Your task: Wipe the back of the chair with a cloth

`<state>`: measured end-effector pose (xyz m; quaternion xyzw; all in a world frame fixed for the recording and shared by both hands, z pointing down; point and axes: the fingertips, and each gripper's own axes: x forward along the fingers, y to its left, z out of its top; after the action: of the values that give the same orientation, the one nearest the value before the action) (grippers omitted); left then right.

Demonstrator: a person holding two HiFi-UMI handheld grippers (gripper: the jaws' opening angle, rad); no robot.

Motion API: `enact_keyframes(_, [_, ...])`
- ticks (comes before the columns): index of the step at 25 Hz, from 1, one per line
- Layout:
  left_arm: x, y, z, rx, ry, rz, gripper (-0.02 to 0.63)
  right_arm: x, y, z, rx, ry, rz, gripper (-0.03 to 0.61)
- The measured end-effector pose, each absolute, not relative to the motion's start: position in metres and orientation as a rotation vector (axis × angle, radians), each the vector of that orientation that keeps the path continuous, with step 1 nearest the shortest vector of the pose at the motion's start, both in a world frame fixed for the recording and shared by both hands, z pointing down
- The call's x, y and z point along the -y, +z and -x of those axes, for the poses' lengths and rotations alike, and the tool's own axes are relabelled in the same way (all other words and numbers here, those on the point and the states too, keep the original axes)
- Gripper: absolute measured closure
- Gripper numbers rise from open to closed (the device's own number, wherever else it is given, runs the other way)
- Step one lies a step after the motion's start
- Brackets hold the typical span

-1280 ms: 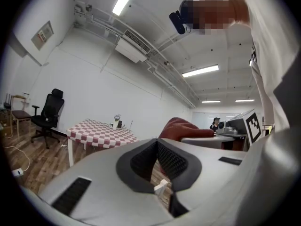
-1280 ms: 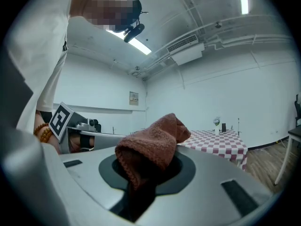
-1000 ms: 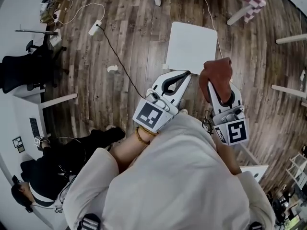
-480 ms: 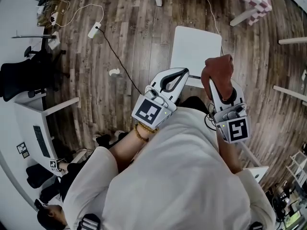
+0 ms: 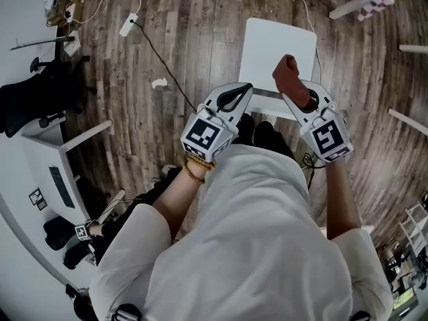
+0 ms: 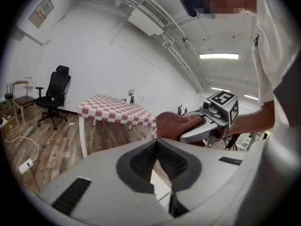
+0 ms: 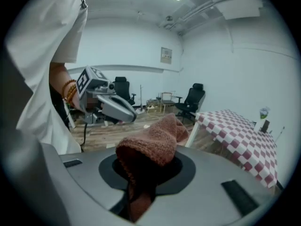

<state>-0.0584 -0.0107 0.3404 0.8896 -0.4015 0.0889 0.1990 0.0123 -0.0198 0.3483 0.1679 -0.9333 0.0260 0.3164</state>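
Observation:
Seen from above in the head view, the white chair stands just ahead of me, with its near edge between my two grippers. A rust-brown knitted cloth bulges out of my right gripper, which is shut on it and hovers over the chair's near right part. The right gripper view shows the cloth bunched between the jaws. My left gripper sits at the chair's near left corner. Its jaws are shut with nothing between the pads. The left gripper view also shows the cloth.
A red-and-white checked table stands beyond the chair, right of it in the right gripper view. A power strip and its cable lie on the wood floor to the left. Black office chairs and a white desk line the left wall.
Both grippers have moved forward toward the chair. The right one has carried the cloth leftward over the chair's near edge. The left gripper has stayed shut.

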Motion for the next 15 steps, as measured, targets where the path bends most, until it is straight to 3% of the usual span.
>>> enact_keyframes(15, [0.03, 0.457, 0.065, 0.989, 0.348, -2.292, 0.614, -0.019, 0.593, 0.014, 1.989, -0.175, 0.508, 0.477])
